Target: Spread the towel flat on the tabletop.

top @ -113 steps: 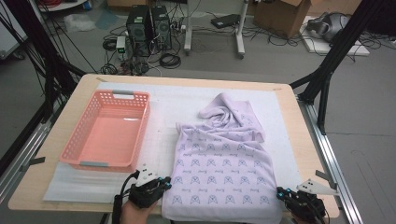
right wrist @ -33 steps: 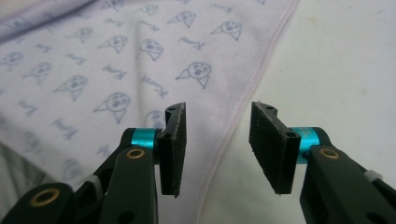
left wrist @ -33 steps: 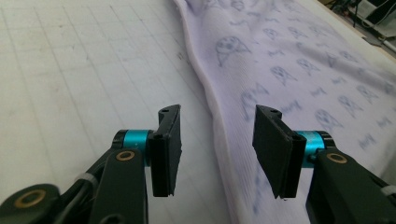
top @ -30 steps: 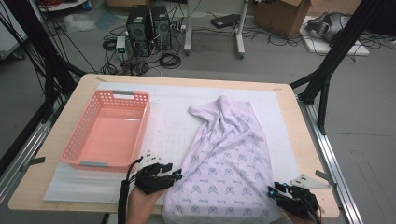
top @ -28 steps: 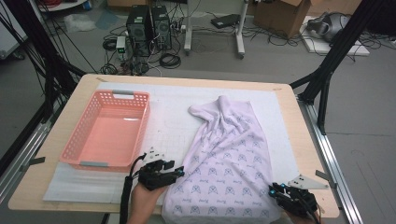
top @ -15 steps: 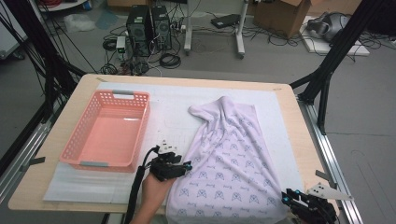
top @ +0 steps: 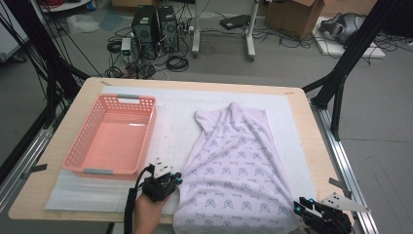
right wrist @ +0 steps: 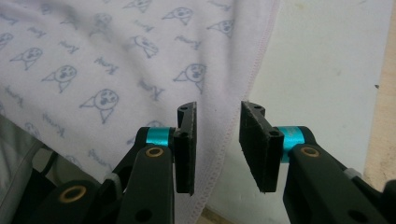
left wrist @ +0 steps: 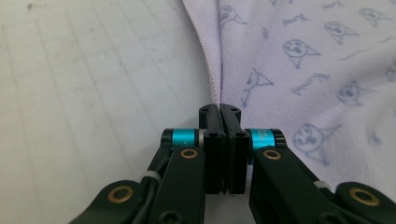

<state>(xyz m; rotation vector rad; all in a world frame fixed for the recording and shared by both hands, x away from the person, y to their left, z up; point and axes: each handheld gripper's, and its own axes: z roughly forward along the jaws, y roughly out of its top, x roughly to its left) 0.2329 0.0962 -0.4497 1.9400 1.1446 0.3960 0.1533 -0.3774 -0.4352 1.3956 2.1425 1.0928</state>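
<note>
The jaws of the left gripper (left wrist: pixel 219 112) are being pressed together on the hemmed left edge of the lilac cloth (left wrist: pixel 303 60); they have just been closing, and the hem is being pinched between the pads right at their tips. In the high view this gripper (top: pixel 168 178) is being held low at the cloth's (top: pixel 238 165) near left edge, on the white mat (top: pixel 170 105), by a hand (top: pixel 146 214) coming in from the bottom edge with its forearm pointing away from the person; a black cable is being trailed down beside the wrist.

The jaws of the right gripper (right wrist: pixel 217 130) are being kept apart, with the stitched right edge of the cloth (right wrist: pixel 116 60) running through the gap between them; the pads are not being pressed on it. In the high view the right gripper (top: pixel 311 209) is being held at the cloth's near right corner, close to the table's (top: pixel 311 136) front edge, with its grey three-cornered plate pointing to the right.

The cloth, printed with small faces, is being spread flat over the near half of the mat, narrowing and bunching into folds toward the far side. The pink basket (top: pixel 83 146) is being left on the mat to the left of the cloth, just beyond the left gripper, and nothing is being held in it.
</note>
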